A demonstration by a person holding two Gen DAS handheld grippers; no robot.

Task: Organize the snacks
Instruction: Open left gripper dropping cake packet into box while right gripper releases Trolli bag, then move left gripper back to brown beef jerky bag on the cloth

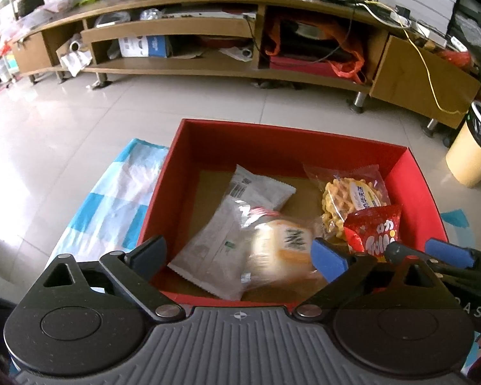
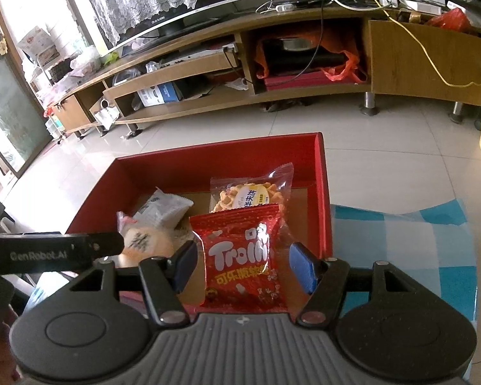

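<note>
Bread packet (image 1: 282, 250) blurred, lying in the red box (image 1: 272, 134) on the grey packets (image 1: 215, 250), near-centre, apparently just let go: left gripper (image 1: 237, 253) hovering over it, jaws wide apart, nothing pressed between them. Waffle packet (image 2: 240, 192) resting toward the far right corner of the box, likely set there to leave room. Red Trolli bag (image 2: 243, 256) upright between the right gripper's (image 2: 243, 263) jaws, over the near right part of the box; jaws partly apart, gaps visible on both sides of the bag, so no firm word on whether clamped or merely straddling. Both grippers angled down into the box, side by side, probably to drop snacks in together. Box sitting on a blue-checked cloth (image 2: 400, 240) over the bench, tiled floor (image 1: 112, 102) beyond, TV stand (image 1: 208, 70) far off.
</note>
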